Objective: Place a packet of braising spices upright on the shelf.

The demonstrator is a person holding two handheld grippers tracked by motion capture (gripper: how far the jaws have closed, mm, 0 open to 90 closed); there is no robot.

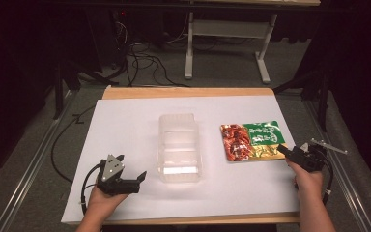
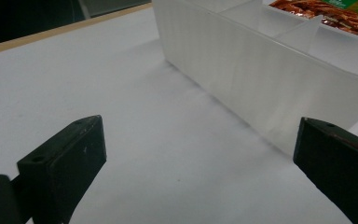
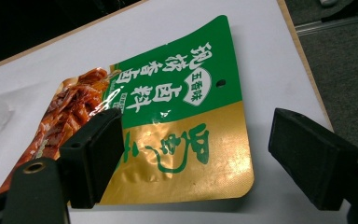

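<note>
A clear plastic container (image 1: 178,147) stands open-topped in the middle of the white sheet; its ribbed side wall (image 2: 242,70) runs ahead of my left gripper. A flat food pouch (image 1: 253,140), green and gold with red-brown food printed on it, lies to the container's right. My left gripper (image 1: 139,180) sits low near the container's front left corner, jaws wide apart (image 2: 200,140) with only bare sheet between them. My right gripper (image 1: 286,151) is at the pouch's near right corner. Its jaws (image 3: 196,135) are apart and straddle the gold end of the pouch (image 3: 177,93), not pressing on it.
The white sheet (image 1: 125,125) covers a wooden table whose far edge (image 1: 188,92) shows. Behind it, a white frame table (image 1: 189,48) and loose cables (image 1: 140,63) are on the grey floor. The table's right edge lies close to my right gripper.
</note>
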